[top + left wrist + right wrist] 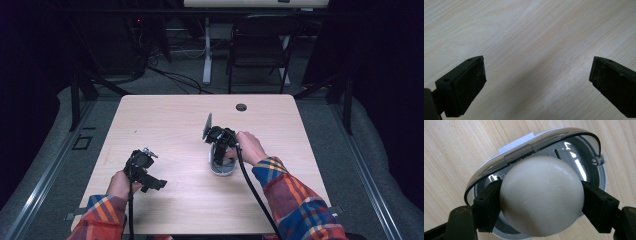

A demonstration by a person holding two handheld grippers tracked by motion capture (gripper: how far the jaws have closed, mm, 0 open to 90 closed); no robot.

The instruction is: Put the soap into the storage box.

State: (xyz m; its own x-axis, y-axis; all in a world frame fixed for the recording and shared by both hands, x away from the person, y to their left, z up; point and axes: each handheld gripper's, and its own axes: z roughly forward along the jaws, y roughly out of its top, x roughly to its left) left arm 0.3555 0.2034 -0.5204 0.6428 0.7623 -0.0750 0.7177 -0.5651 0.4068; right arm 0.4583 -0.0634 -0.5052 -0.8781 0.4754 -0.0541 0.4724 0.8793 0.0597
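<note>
Right gripper (541, 202) pinches a pale soap bar (541, 195) over its open grey case (596, 173) mid-table, probably to seat it; left gripper (536, 82) idles spread wide.

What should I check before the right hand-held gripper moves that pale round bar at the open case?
1. Right hand-held gripper shut on bar: ok, a jaw on each side.
2. Case lid open: ok.
3. Bar over case opening: ok.
4. Bar seated or lifted: cannot tell.
5. Left hand-held gripper open, apart from the case: ok.
6. Table around case bare: ok.
</note>
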